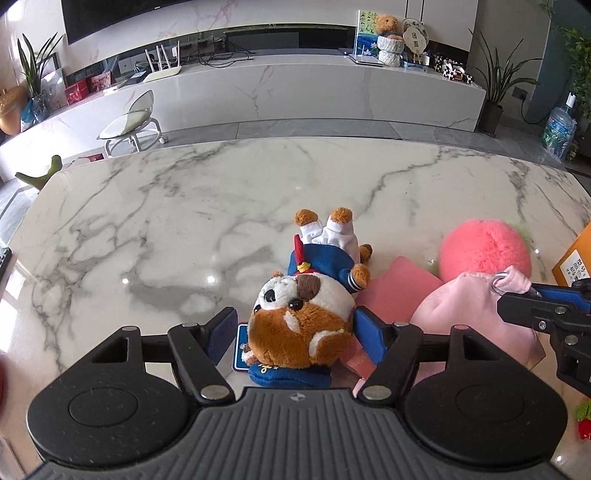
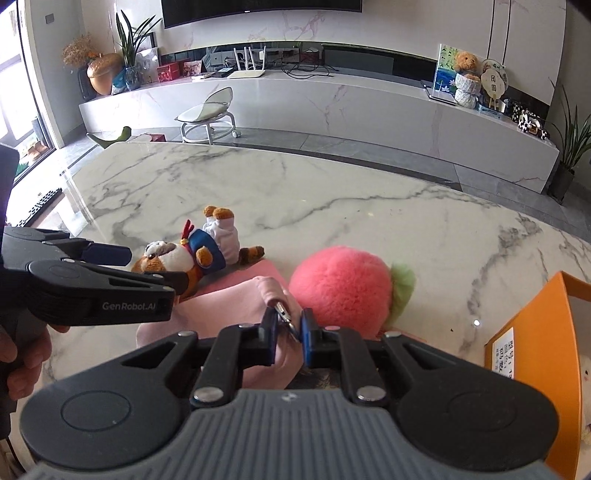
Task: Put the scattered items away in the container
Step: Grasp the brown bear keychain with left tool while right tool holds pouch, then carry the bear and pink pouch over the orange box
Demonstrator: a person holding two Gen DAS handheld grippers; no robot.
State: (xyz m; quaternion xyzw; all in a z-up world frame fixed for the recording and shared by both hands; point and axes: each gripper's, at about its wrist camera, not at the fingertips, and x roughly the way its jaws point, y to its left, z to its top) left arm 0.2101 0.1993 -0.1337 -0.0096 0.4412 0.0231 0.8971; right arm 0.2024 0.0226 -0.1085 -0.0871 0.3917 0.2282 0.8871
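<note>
Mid-pickup on the white marble tabletop (image 1: 155,229): right hand-held gripper (image 2: 289,329) clamped on the pale pink fabric pouch's metal ring (image 2: 284,314), left hand-held gripper (image 1: 295,325) open around the brown-and-white plush dog (image 1: 299,314); next, probably lifting toward the orange cardboard box (image 2: 535,332).

A long white marble TV console (image 1: 295,88) runs along the far wall, beyond the marble surface (image 1: 184,206). Above the console hangs a dark screen (image 1: 122,14). On the console's right end sits a brown teddy bear (image 1: 388,27) beside a painted picture (image 1: 365,37); a white router (image 1: 162,64) stands toward its left. In front of the console stands a clear-backed rolling stool (image 1: 133,122). A water jug (image 1: 559,131) stands off its right end.
</note>
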